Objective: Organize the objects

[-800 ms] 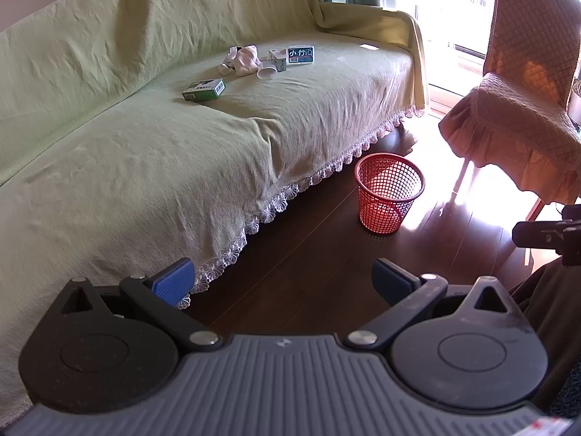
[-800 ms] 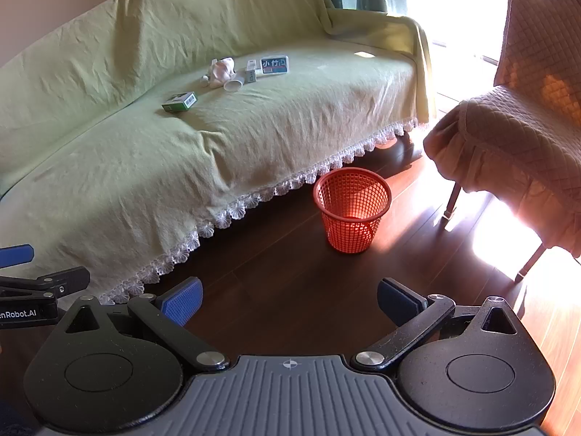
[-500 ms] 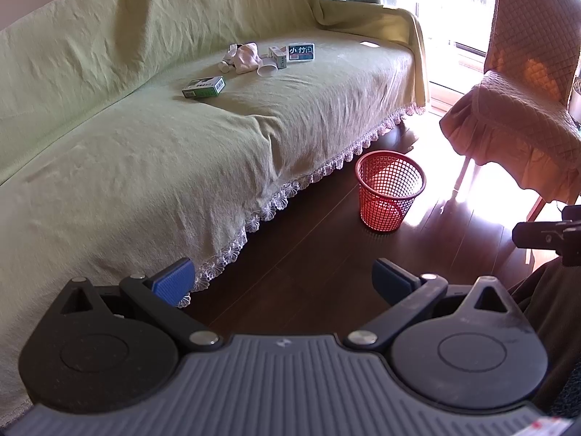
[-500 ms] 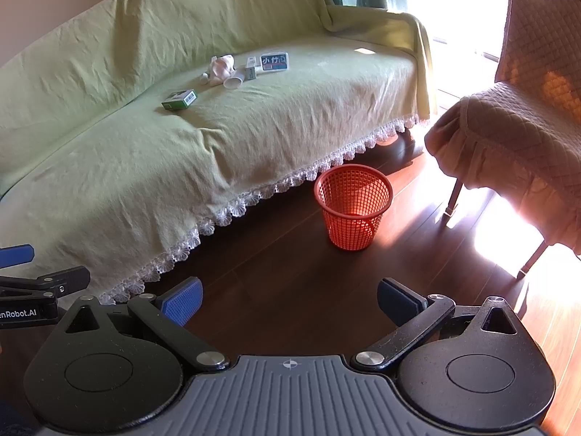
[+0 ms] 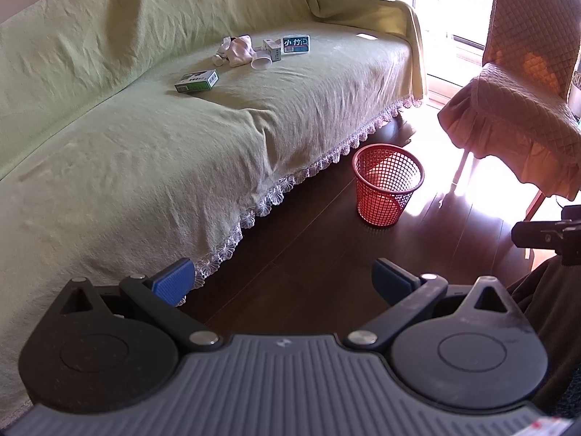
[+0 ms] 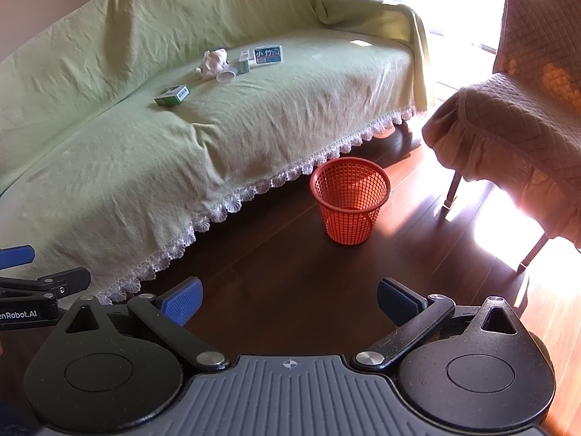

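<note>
Across the dark floor, green-draped sofa (image 5: 152,152); red mesh basket (image 5: 387,189) just beside its lace hem. On the seat, green box (image 5: 196,81), white cloth (image 5: 239,50), blue-labelled pack (image 5: 296,44). Left gripper (image 5: 283,281), right gripper (image 6: 288,299): spread wide, empty.

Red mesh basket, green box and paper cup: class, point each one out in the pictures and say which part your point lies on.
Red mesh basket (image 6: 350,210), right wrist view, on its front mesh wall.
Green box (image 5: 196,81), left wrist view, on its top face.
Paper cup (image 5: 261,63), left wrist view, on its open mouth.
</note>
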`<action>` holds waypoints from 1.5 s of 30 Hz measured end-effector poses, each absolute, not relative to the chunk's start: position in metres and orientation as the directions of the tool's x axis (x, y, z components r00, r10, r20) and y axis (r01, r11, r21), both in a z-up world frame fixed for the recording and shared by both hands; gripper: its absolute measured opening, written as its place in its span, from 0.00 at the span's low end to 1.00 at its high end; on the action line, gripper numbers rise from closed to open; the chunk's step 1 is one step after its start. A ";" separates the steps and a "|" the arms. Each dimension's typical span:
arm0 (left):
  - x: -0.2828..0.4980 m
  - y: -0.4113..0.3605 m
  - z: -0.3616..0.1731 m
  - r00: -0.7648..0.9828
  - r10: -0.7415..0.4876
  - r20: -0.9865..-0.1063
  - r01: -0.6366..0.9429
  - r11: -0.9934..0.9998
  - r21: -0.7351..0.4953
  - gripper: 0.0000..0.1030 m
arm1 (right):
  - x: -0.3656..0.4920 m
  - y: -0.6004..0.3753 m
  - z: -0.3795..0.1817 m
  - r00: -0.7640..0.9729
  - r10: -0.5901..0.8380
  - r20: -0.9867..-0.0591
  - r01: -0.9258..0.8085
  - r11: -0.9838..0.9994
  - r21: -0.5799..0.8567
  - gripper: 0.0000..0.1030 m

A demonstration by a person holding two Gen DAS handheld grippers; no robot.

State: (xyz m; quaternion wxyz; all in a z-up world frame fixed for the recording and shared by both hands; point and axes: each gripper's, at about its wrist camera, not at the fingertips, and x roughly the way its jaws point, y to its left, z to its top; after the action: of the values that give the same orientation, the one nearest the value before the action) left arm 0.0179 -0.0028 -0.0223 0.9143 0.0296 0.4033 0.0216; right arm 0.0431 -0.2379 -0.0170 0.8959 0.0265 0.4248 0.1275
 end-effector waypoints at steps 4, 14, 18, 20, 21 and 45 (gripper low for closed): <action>0.023 -0.002 -0.024 0.667 0.063 -0.742 -0.014 0.997 0.072 0.99 | 0.048 -0.239 -0.020 0.599 0.251 -0.760 -0.202 0.966 0.160 0.98; 0.033 -0.004 -0.026 0.659 0.044 -0.751 0.000 0.998 0.058 0.99 | 0.059 -0.239 -0.022 0.592 0.247 -0.767 -0.200 0.967 0.158 0.98; 0.039 -0.001 -0.024 0.664 0.040 -0.747 0.006 0.998 0.059 0.99 | 0.062 -0.238 -0.021 0.596 0.247 -0.764 -0.204 0.967 0.153 0.98; 0.042 -0.001 -0.024 0.665 0.040 -0.746 0.007 0.998 0.059 0.99 | 0.065 -0.237 -0.022 0.596 0.245 -0.765 -0.206 0.967 0.150 0.98; 0.044 -0.001 -0.024 0.664 0.040 -0.747 0.006 0.998 0.059 0.99 | 0.066 -0.236 -0.023 0.594 0.244 -0.767 -0.207 0.967 0.148 0.98; 0.198 -0.003 -0.086 0.597 -0.032 -0.802 0.073 0.997 0.014 0.99 | 0.218 -0.301 -0.103 0.560 0.236 -0.794 0.021 0.954 0.299 0.77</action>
State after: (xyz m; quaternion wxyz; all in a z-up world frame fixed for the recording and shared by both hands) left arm 0.1978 -0.0028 -0.0856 0.8932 0.0227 0.4481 -0.0294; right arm 0.2176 -0.3014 -0.1035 0.8722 0.1383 0.4651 0.0617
